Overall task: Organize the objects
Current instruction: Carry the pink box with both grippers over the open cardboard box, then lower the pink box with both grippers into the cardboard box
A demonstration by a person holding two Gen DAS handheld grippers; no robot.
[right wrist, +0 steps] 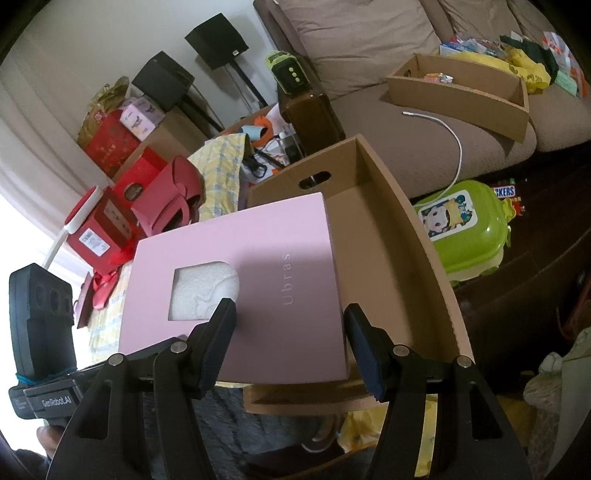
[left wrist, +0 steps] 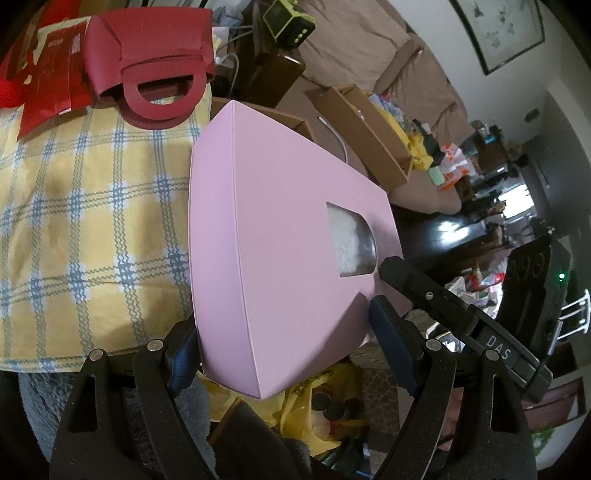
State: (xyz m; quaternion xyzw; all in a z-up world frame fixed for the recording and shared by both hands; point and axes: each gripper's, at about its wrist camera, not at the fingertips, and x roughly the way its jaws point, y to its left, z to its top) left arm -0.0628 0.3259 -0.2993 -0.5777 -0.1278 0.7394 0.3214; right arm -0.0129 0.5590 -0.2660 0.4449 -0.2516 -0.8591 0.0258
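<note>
Pink box (right wrist: 236, 280) is clamped in the left claw (left wrist: 288, 354), right claw (right wrist: 291, 343) pinching its edge, so I'd lower it flat into the cardboard tray (right wrist: 424, 266).

sofa (right wrist: 369, 44) | speakers (right wrist: 218, 38) | framed picture (left wrist: 498, 33) | green lidded tub (right wrist: 465, 229) | white cable (right wrist: 454, 136)

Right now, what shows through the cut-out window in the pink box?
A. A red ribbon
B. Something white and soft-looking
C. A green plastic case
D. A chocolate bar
B: both wrist views show pale white, fabric-like material behind the window in the lid of the pink box; nothing red, green or wrapped shows inside it.
</note>
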